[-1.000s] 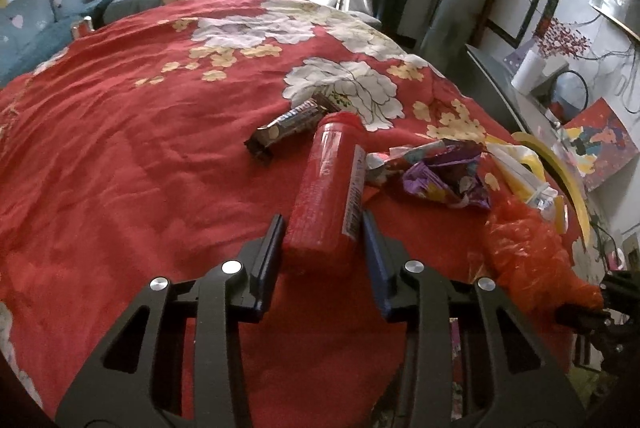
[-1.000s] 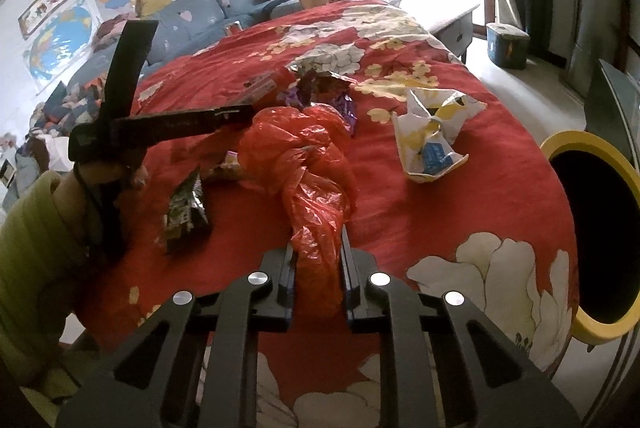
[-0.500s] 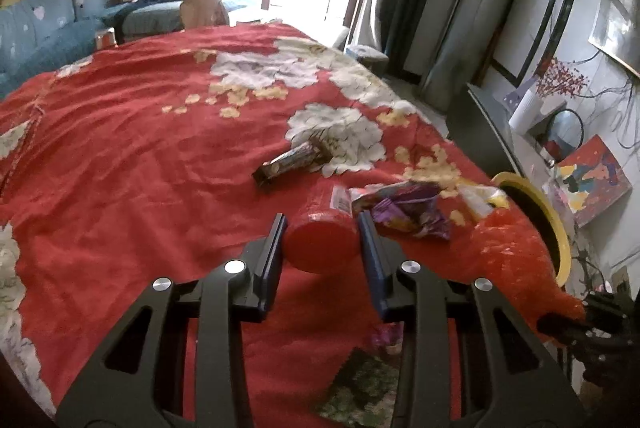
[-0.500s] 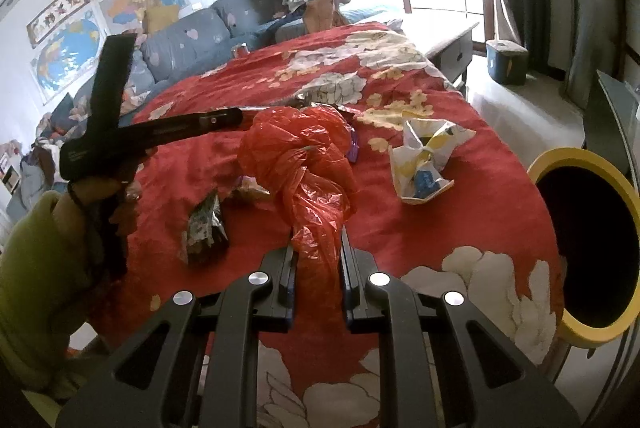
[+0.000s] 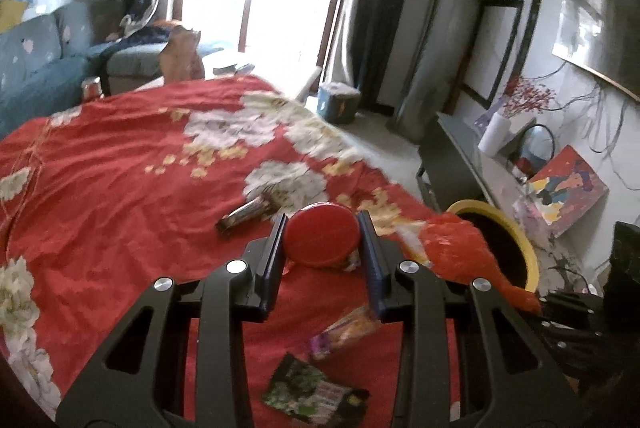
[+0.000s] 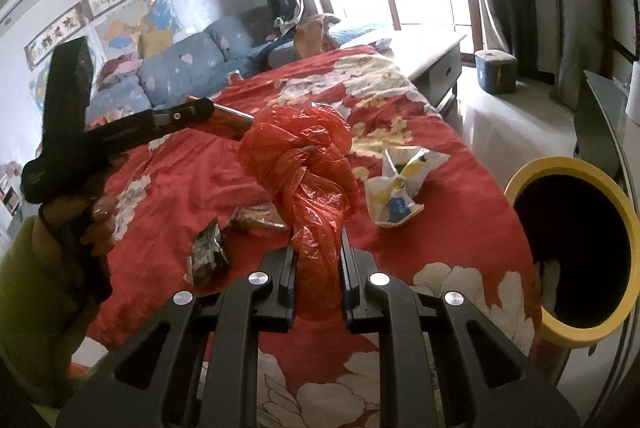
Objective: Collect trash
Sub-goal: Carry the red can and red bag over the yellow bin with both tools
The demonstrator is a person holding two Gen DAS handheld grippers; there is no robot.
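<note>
Red everywhere here: the left gripper [image 5: 322, 240] has its jaws clamped on a red plastic bottle [image 5: 321, 239], held up off the red floral bedspread [image 5: 120, 188] so only its round end faces the camera. The right gripper [image 6: 318, 260] is pinched tight on the tail of a crumpled red plastic bag [image 6: 308, 164], which also hangs clear above the bedspread.

Still lying on the bedspread: a white and yellow wrapper [image 6: 400, 184] toward the bin side, a dark snack packet [image 6: 206, 252] and a purple and orange wrapper [image 5: 344, 334] near the closer edge, and a dark candy bar wrapper [image 5: 246, 213] further in toward the middle. The yellow-rimmed trash bin [image 6: 624, 220] sits just beside the bedspread's edge, on the right gripper's side, opening dark inside.
</note>
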